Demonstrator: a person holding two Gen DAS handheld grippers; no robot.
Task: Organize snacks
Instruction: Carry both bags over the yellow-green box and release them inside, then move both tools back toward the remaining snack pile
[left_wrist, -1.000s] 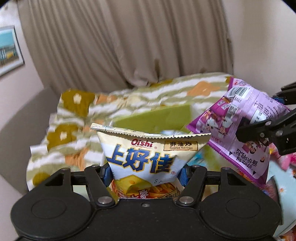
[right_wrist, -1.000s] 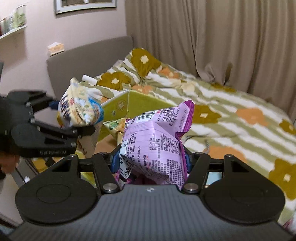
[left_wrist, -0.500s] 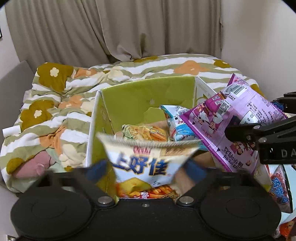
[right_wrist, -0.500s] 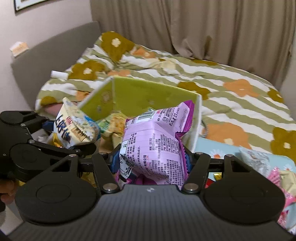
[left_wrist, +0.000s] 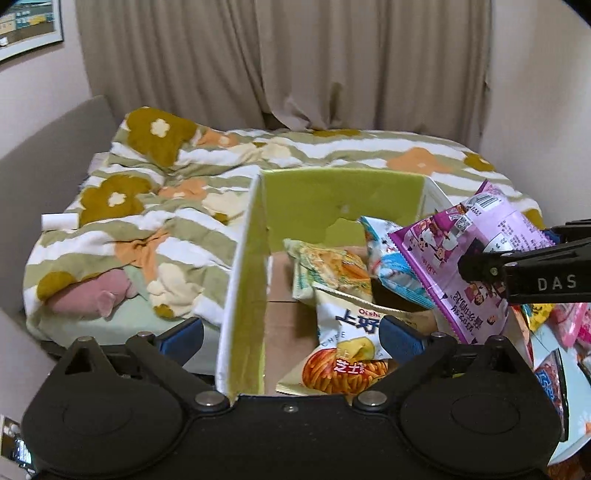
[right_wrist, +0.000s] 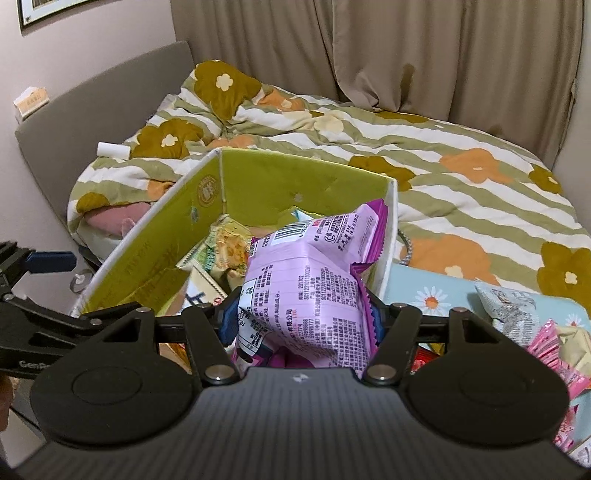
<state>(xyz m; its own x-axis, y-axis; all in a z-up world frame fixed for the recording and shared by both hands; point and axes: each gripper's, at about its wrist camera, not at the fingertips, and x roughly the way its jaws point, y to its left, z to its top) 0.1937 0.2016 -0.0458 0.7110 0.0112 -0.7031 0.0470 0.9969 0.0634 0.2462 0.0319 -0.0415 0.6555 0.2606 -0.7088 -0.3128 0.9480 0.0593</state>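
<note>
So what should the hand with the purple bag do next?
Probably open the right gripper and drop the purple snack bag. It hangs over the green cardboard box, where the Oishi chips bag already lies, and the left gripper is open.

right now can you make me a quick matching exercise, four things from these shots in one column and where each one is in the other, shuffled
Things:
1. Oishi bag
2. purple snack bag
3. pink wrapped snacks
4. white roll

Places or states:
a. lying on the flowered bedspread, near the headboard
b. clamped in the right gripper, over the green box
c. lying inside the green box, free of the open left gripper
d. outside the box, on the pale blue daisy cloth

Pairs: 1-c, 2-b, 3-d, 4-a
</note>
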